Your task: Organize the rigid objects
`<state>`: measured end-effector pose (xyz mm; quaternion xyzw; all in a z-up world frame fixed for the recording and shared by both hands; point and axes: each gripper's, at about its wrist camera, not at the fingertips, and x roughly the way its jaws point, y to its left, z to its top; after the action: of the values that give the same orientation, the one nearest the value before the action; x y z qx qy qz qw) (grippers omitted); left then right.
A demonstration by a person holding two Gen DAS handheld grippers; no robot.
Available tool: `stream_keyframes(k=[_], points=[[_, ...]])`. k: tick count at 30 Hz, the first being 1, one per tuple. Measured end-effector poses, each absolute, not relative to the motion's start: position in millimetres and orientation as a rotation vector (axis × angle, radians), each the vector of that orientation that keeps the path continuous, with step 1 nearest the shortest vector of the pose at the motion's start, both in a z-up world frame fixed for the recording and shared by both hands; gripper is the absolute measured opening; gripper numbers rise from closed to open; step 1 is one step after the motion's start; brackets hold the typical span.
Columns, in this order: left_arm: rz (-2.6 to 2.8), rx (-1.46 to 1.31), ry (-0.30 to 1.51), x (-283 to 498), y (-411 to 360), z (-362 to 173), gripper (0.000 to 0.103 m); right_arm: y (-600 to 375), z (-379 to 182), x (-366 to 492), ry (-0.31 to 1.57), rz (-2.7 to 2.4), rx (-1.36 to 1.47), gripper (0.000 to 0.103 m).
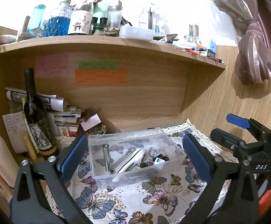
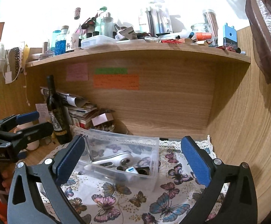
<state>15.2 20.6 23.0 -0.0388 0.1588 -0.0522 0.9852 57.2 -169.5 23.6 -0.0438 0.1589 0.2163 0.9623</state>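
— On the butterfly cloth (image 1: 154, 192), what sits where?
— A clear bin (image 1: 135, 158) at 12 o'clock from the left gripper (image 1: 135, 160). Inside: a metal rod (image 1: 106, 157) standing at 9, a white handheld device (image 1: 133, 159) mid-bin, small dark bits (image 1: 157, 161) at 3.
— The grippers?
— Left spread wide, holding nothing. Right gripper (image 2: 133, 160) likewise wide apart and bare; the bin (image 2: 120, 160) lies ahead between its fingers.
— Anything else?
— A bottle (image 1: 35, 115) at 9 o'clock, near the bin.
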Motion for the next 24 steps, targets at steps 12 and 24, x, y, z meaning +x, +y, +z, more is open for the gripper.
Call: stream_keyframes(k=[12,24], points=[[-0.100,-0.062,0.298,7.7,19.3,24.7,0.103,-168.1,25.6,51.4,0.311,0.437,-0.090,0.103],[-0.096,-0.062,0.297,6.9,17.4,24.6,0.103,-168.1,26.2,50.5,0.309,0.436,-0.092,0.103]])
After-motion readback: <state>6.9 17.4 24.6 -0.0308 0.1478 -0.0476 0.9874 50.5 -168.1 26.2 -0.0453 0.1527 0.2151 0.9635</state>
